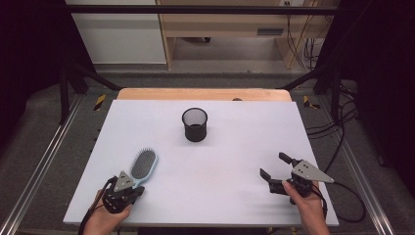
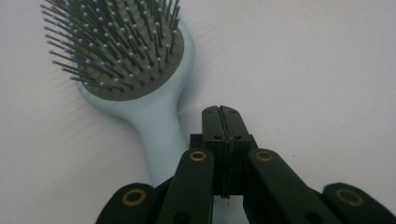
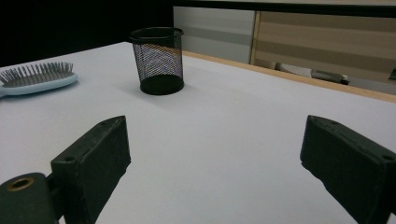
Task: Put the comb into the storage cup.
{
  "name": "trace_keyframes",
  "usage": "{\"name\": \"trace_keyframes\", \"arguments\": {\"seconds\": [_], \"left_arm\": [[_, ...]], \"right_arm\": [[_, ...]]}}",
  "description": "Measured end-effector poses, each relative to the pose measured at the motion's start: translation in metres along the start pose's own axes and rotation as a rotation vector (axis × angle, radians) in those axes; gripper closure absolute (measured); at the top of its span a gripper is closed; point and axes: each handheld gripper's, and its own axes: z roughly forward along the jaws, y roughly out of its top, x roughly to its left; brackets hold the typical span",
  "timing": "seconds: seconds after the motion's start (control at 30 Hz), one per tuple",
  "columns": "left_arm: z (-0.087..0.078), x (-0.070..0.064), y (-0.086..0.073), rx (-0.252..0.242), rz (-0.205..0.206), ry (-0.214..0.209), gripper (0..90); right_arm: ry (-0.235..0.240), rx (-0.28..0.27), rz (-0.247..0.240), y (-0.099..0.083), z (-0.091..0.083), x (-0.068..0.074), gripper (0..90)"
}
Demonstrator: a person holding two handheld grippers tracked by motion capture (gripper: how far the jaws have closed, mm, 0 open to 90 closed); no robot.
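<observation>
The left gripper (image 2: 221, 112) has its jaws pressed together on nothing, just beside the handle of the pale blue hairbrush (image 2: 140, 88), which lies bristles-up at the near left of the white table (image 1: 235, 161). The right gripper (image 1: 277, 165) holds its jaws wide apart near the right edge. A black mesh cup (image 1: 195, 124) stands farther back.

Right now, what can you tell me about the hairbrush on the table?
The hairbrush has a pale blue, plastic-looking body, an oval head with a dark grey pad and many thin ball-tipped pins. It lies flat, bristles up, on the white table near the front left, head pointing away from the person. The left hand-held gripper hovers over its handle with jaws shut together beside it, gripping nothing.
</observation>
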Motion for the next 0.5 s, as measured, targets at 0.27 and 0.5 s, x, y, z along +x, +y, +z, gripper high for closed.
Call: {"name": "trace_keyframes", "arguments": {"seconds": [0.27, 0.5], "left_arm": [[-0.005, 0.013, -0.005, 0.001, -0.006, 0.042, 90.0], [-0.007, 0.022, -0.009, -0.004, -0.022, 0.066, 90.0]], "right_arm": [[0.001, -0.001, -0.003, 0.000, 0.000, 0.000, 8.4], [0.002, 0.000, -0.003, 0.000, 0.000, 0.000, 8.3]]}}
